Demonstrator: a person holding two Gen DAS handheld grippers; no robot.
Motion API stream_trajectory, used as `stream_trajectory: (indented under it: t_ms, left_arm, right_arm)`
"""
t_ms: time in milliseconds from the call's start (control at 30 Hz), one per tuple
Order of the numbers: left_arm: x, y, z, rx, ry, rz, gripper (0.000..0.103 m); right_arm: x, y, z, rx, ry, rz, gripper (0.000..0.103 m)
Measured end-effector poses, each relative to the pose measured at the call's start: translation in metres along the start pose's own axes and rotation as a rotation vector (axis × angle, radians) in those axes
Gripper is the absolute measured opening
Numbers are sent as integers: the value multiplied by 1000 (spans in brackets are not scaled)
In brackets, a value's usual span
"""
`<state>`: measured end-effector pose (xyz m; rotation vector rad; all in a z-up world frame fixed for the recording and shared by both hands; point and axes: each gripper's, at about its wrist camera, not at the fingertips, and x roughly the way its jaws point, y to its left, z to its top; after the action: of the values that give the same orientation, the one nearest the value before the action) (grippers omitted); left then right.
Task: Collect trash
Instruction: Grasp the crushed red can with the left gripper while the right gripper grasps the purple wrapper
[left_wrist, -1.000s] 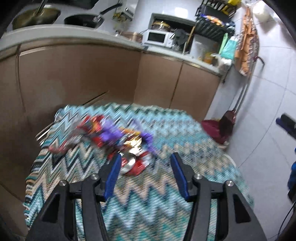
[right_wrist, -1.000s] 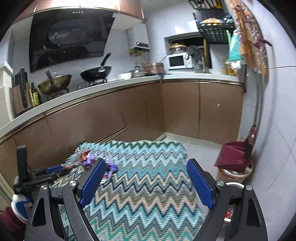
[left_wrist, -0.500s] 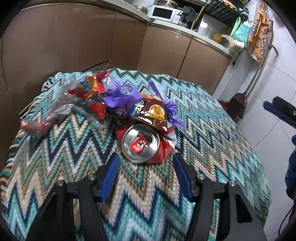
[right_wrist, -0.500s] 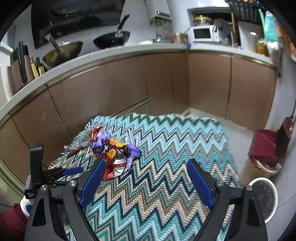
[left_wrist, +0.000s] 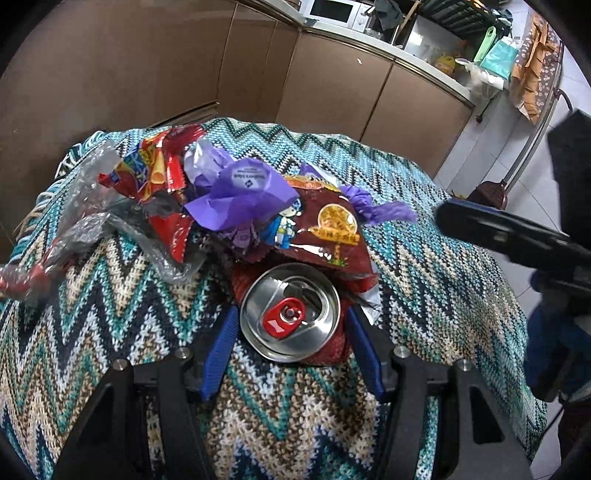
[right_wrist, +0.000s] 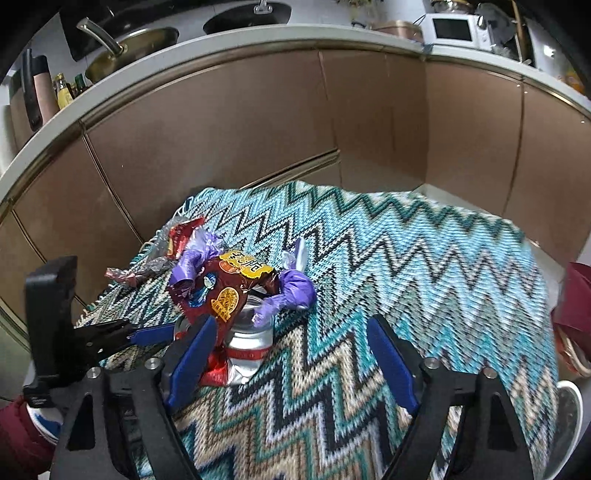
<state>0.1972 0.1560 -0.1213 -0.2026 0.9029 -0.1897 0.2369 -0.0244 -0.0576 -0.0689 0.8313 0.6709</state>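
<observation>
— Where's the can?
— The can (left_wrist: 290, 314) lies on its side on the zigzag cloth (left_wrist: 424, 266), at the near edge of the wrapper pile (left_wrist: 236, 195). Your left gripper (left_wrist: 290, 325) straddles it, jaws just beside its sides.
— And the right?
— Your right gripper (right_wrist: 288, 354) hangs wide, holding nothing.

Home kitchen: microwave (left_wrist: 334, 12); wok (right_wrist: 135, 48)
</observation>
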Motion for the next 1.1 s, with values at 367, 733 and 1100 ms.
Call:
stream_trajectory:
  t_ms: [367, 733, 1100]
  left_arm:
    - [5, -1, 1, 2, -15, -34, 57]
    - [-11, -7, -11, 19, -29, -38, 55]
    - [-58, -14, -43, -8, -45, -59, 51]
  right_arm:
    - [48, -21, 19, 27, 27, 51, 63]
    - [81, -34, 19, 38, 97, 85, 36]
    - [37, -26, -3, 20, 73, 78, 26]
